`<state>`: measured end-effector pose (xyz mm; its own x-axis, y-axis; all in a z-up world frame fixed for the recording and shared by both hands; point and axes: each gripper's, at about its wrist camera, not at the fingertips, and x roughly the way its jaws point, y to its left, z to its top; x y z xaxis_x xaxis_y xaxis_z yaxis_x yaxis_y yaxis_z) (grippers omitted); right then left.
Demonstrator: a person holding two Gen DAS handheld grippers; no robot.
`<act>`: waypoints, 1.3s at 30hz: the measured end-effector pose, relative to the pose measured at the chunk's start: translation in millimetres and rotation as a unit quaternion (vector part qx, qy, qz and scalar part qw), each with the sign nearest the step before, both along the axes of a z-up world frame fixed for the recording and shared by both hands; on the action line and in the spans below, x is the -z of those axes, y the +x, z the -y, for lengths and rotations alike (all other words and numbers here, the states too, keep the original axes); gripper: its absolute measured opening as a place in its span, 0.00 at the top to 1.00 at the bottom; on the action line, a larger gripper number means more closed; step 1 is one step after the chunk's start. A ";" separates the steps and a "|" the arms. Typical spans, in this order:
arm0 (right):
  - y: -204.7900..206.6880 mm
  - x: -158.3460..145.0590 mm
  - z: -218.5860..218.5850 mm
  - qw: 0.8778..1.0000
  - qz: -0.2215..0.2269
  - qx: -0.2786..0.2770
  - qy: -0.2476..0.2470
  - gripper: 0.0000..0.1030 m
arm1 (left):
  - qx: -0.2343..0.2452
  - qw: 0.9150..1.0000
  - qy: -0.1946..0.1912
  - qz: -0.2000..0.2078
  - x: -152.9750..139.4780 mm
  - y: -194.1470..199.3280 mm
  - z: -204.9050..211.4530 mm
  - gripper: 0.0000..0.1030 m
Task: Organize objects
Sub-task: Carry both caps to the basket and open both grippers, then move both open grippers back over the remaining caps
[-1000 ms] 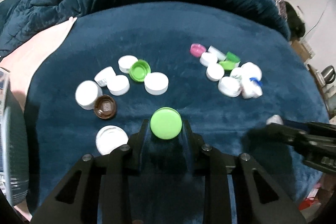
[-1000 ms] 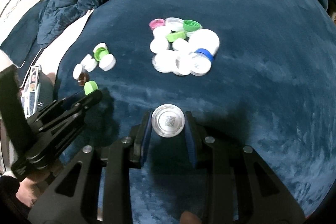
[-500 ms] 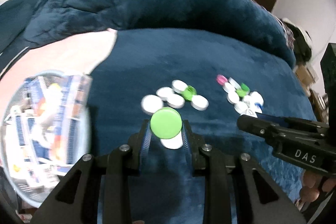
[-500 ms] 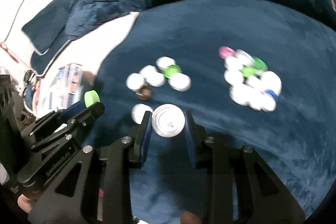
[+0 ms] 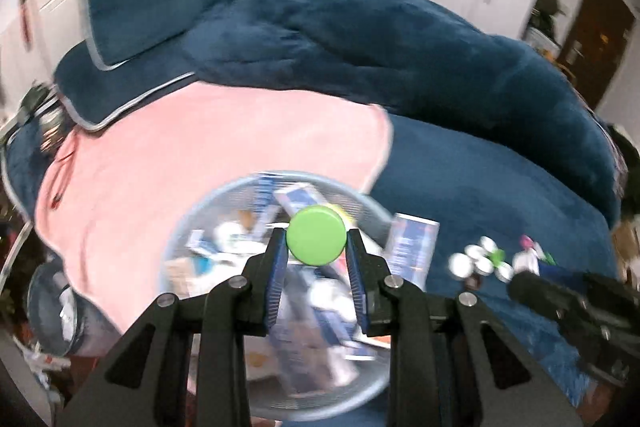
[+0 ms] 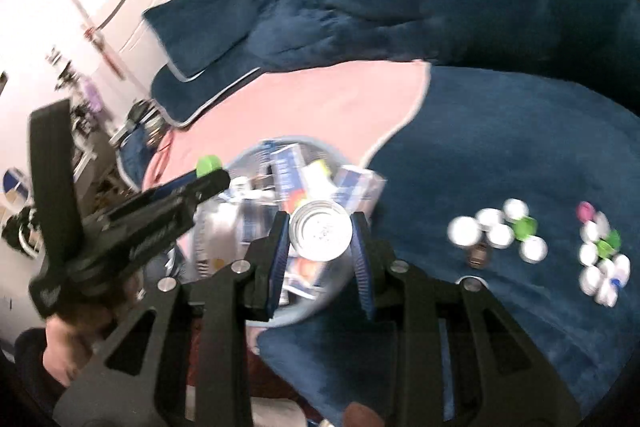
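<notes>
Bed [image 5: 480, 195] – covered by a dark blue plush blanket [image 6: 500, 131], with a pink cloth [image 5: 208, 155] laid over the part nearest the basket.

Wire mesh basket [image 5: 224, 199] – round, silvery, standing at the pink edge of the bed; it holds blue-and-white cartons and other packaging, blurred beyond closer reading. One carton [image 5: 412, 251] leans over the basket's rim on the blanket side.

Left gripper [image 5: 316, 259] – seen above the basket's mouth. Its fingers [image 5: 276, 267] are drawn in narrow and clamp a bright green cap [image 5: 316, 241] flat between the blue pads. In the right wrist view this same cap [image 6: 209, 165] shows just past the basket's far rim, at the tip of the left gripper [image 6: 208, 177].

Right gripper [image 6: 320, 251] – over the basket's blanket-side edge. Its fingers [image 6: 360, 259] are likewise narrow, holding a white cap [image 6: 321, 235] with its hollow side facing the camera.

Loose caps – two groups lie on the blanket, well apart from the basket: a nearer cluster of white caps [image 6: 496, 227] with one green and one brown, and a farther cluster [image 6: 604, 259] with pink, green and blue among the white.
</notes>
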<state>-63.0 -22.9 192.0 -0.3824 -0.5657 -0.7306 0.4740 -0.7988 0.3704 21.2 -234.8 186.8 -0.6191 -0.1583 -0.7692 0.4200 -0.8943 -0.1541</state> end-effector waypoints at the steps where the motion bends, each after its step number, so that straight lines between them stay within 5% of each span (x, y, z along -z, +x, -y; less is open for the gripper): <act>1: 0.7 1.6 10.4 1.000 0.003 -0.009 0.000 0.70 | -0.007 1.000 0.000 0.002 1.9 1.3 6.9 0.71; 13: -5.8 42.8 63.1 0.997 0.049 -0.048 0.023 0.69 | -0.063 0.996 0.031 0.048 44.4 -6.9 58.9 0.70; 15: -8.7 47.2 62.8 0.997 0.062 -0.050 0.021 0.68 | -0.071 0.995 0.037 0.058 49.5 -7.4 63.8 0.45; 16: -9.8 48.6 61.3 0.996 0.065 -0.048 0.021 0.68 | -0.075 0.995 0.040 0.057 49.6 -6.0 64.5 0.20; 17: -11.2 49.1 59.3 0.997 0.064 -0.044 0.022 0.67 | -0.081 0.994 0.041 0.057 49.3 -2.6 64.6 0.06; 19: -11.5 47.7 55.1 0.997 0.061 -0.038 0.023 0.52 | -0.091 0.994 0.036 0.057 46.3 2.1 67.4 0.05; 21: -10.8 46.3 50.7 0.998 0.059 -0.031 0.023 0.00 | -0.093 0.993 0.026 0.063 45.1 4.8 67.1 0.02; 39: -9.9 48.0 -14.0 0.997 0.056 0.029 0.040 0.00 | -0.045 0.994 -0.045 0.084 28.8 3.8 28.2 0.01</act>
